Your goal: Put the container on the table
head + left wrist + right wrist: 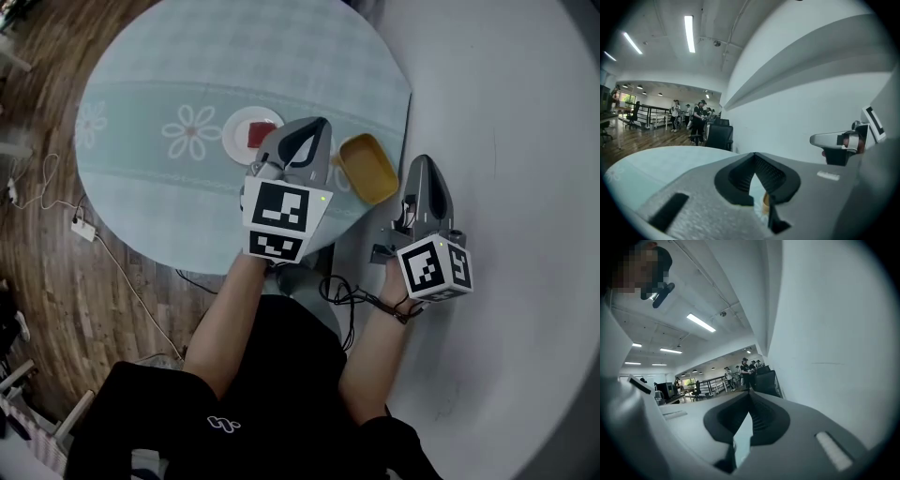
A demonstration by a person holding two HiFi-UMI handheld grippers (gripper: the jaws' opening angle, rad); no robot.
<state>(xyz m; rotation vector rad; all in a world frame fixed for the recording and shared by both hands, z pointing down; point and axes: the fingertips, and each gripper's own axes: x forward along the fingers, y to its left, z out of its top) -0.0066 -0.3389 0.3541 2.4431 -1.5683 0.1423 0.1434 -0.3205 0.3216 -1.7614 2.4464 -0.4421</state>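
A yellow oval container (368, 169) sits empty on the round table (150, 84), close to its right edge. My left gripper (314, 129) hovers over the table just left of the container, jaws shut with nothing between them. In the left gripper view its jaws (753, 155) meet at the tip, and a sliver of the yellow container (765, 200) shows through the gap below. My right gripper (422, 167) hangs off the table's edge, right of the container, also shut and empty. Its jaws (749, 394) point toward a white wall.
A white plate (251, 133) with a red piece on it lies on the pale blue flowered tablecloth, left of my left gripper. A white wall (506, 112) runs along the right. Cables and a power adapter (82, 228) lie on the wooden floor. People stand far off in the room.
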